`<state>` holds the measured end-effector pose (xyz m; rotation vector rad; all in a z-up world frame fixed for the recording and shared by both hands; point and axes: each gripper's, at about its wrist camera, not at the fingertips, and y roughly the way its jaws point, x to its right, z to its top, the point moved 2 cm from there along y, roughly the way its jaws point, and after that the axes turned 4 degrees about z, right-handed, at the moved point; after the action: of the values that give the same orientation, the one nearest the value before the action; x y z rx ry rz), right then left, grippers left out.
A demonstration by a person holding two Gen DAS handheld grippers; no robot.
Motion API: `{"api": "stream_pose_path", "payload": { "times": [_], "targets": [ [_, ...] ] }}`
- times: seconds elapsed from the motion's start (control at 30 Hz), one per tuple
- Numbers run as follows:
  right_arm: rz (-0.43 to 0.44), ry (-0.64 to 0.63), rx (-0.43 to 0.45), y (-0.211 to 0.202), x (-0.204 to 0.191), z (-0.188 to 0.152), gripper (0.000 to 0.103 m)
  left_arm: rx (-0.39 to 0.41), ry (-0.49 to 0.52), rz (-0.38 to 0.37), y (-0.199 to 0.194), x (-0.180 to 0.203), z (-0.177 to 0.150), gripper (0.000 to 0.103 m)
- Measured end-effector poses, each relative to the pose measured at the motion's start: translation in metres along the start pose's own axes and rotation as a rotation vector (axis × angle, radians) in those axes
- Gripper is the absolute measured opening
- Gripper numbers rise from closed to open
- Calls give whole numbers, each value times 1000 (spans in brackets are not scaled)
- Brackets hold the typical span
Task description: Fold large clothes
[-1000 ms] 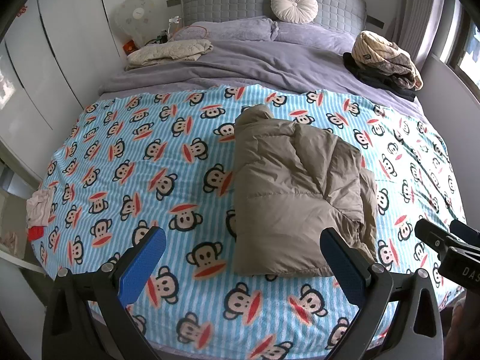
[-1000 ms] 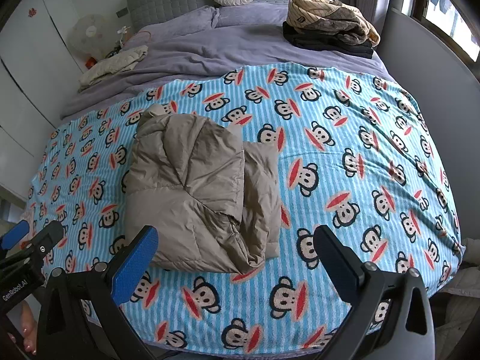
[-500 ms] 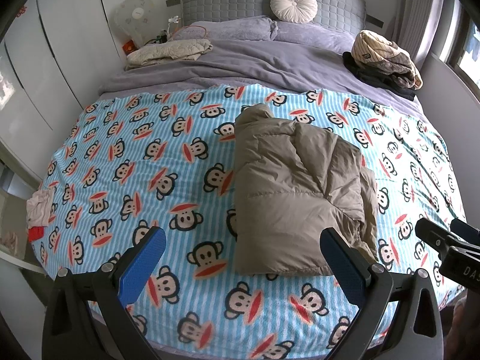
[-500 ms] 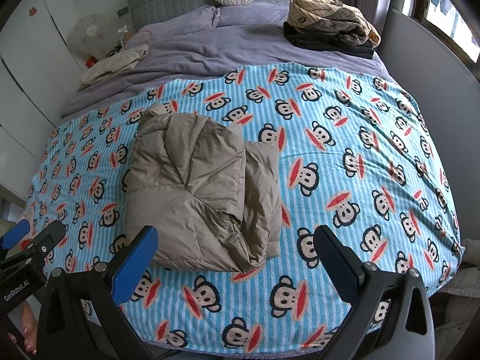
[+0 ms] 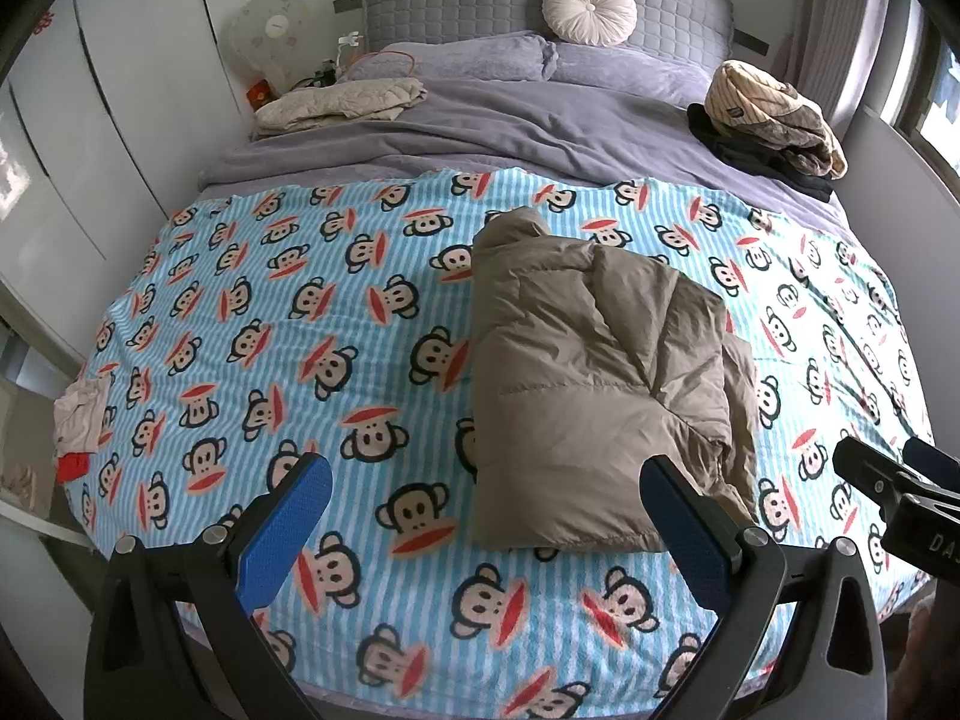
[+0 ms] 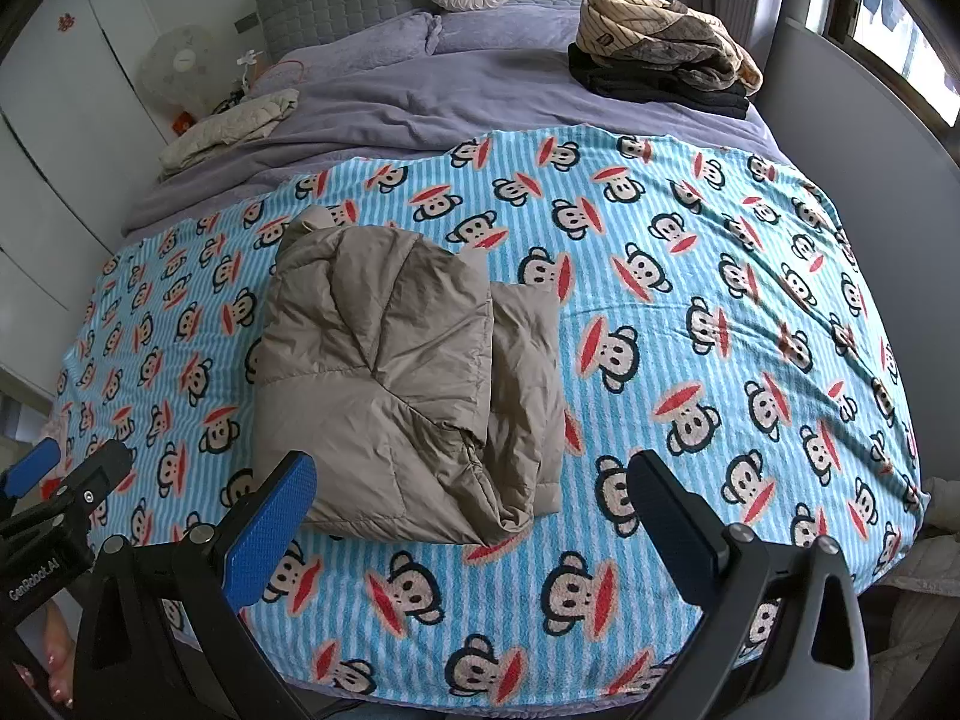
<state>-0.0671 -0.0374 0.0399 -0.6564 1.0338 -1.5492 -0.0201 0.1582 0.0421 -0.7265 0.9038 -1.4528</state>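
Observation:
A tan puffer jacket (image 5: pixel 594 378) lies folded into a compact bundle on the blue monkey-print blanket (image 5: pixel 288 324); it also shows in the right wrist view (image 6: pixel 408 384). My left gripper (image 5: pixel 486 516) is open and empty, held above the bed's near edge just short of the jacket. My right gripper (image 6: pixel 474 510) is open and empty, also at the near edge, with the jacket's near corner between its fingers in the image. Each gripper shows at the edge of the other's view.
A pile of folded clothes (image 6: pixel 660 54) sits at the far right on the purple duvet (image 5: pixel 480 132). A cream folded quilt (image 5: pixel 342 102) lies far left. A round cushion (image 5: pixel 591 9) leans on the grey headboard. White wardrobes stand left; a fan (image 5: pixel 270 30) is by the bed.
Both views have drawn back very slightly from the jacket. Nothing on the bed has moved and both grippers stay open.

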Motion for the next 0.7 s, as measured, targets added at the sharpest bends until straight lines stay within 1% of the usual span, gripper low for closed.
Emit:
{"api": "stream_pose_path", "payload": {
  "times": [0.4,0.7],
  "targets": [
    [2,-5,-2,1,1,1,103,-4,-2,4,1,0,-1,103],
    [2,-2,-2,0,0,-1,103,19,-2,5,-1,-7,-1,103]
  ]
}}
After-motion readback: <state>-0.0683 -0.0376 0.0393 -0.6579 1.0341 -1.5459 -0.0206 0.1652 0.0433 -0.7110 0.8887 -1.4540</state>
